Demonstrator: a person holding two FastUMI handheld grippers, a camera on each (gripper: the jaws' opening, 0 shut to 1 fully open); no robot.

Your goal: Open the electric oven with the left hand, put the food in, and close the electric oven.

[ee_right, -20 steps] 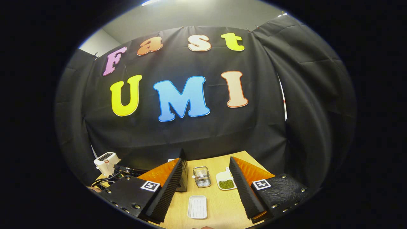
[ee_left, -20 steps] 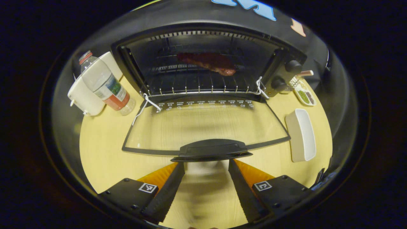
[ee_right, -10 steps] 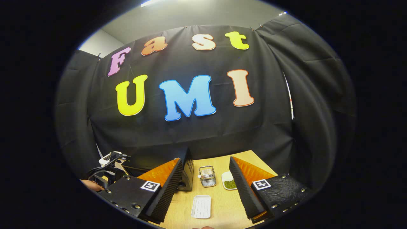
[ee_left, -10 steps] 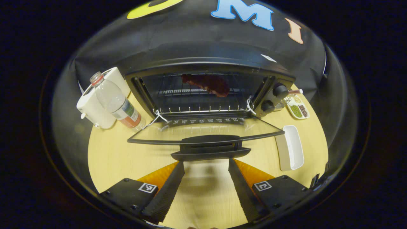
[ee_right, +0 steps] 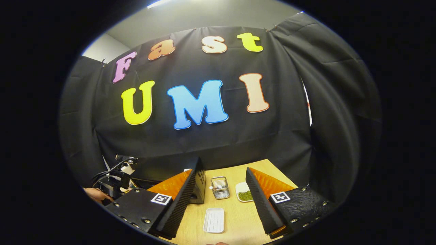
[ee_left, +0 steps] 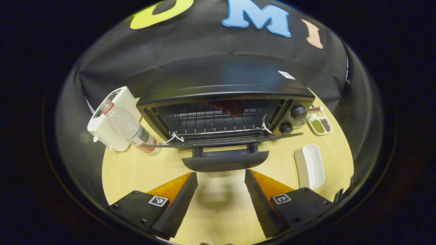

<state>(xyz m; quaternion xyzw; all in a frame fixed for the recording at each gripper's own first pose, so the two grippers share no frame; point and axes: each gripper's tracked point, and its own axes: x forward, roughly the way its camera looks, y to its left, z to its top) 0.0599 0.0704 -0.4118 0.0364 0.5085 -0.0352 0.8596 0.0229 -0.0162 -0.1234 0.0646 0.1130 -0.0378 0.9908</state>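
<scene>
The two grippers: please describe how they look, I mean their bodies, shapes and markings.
In the left gripper view, the left gripper has two long wedge-shaped fingers with ribbed inner faces. Each sits on a black block with screws and a small square black-and-white marker. The right gripper in the right gripper view has the same build; its right block looks rough-textured. Farther left there, dark cables trail from the other gripper.
</scene>
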